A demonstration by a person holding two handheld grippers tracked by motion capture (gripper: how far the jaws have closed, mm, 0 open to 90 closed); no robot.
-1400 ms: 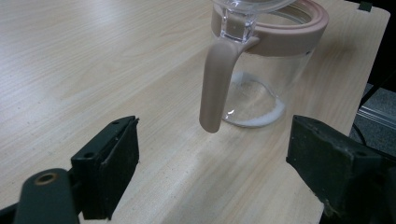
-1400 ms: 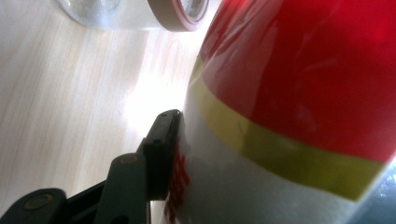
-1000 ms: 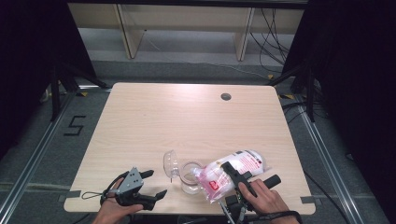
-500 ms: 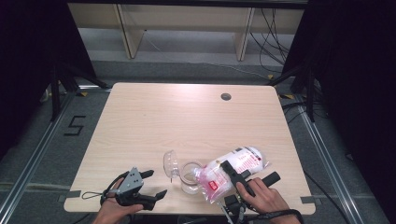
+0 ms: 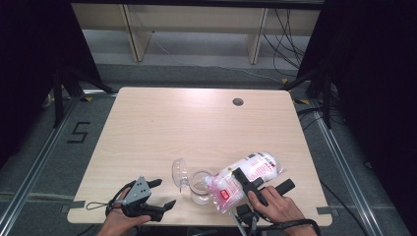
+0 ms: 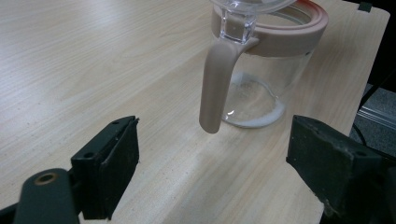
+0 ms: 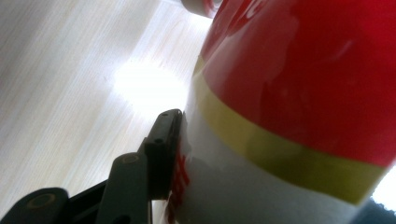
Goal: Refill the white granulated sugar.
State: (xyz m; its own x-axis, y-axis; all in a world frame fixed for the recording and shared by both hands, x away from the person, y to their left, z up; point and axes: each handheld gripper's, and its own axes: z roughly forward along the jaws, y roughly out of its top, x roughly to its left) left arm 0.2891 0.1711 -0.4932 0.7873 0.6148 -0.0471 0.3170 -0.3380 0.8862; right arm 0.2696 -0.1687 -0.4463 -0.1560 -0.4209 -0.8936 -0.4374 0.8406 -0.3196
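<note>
The right gripper [image 5: 244, 183] clamps a tilted bag [image 5: 246, 177] mouth-down over the open jar [image 5: 200, 186] to pour, while the left gripper [image 5: 158, 196] waits open beside it.

Pale wooden table [image 5: 162, 128], grey floor [image 5: 206, 54]

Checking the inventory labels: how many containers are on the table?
2. A clear jug stands near the front edge, lid open. A plastic bag is tilted over its mouth, clamped in the right gripper.
</note>
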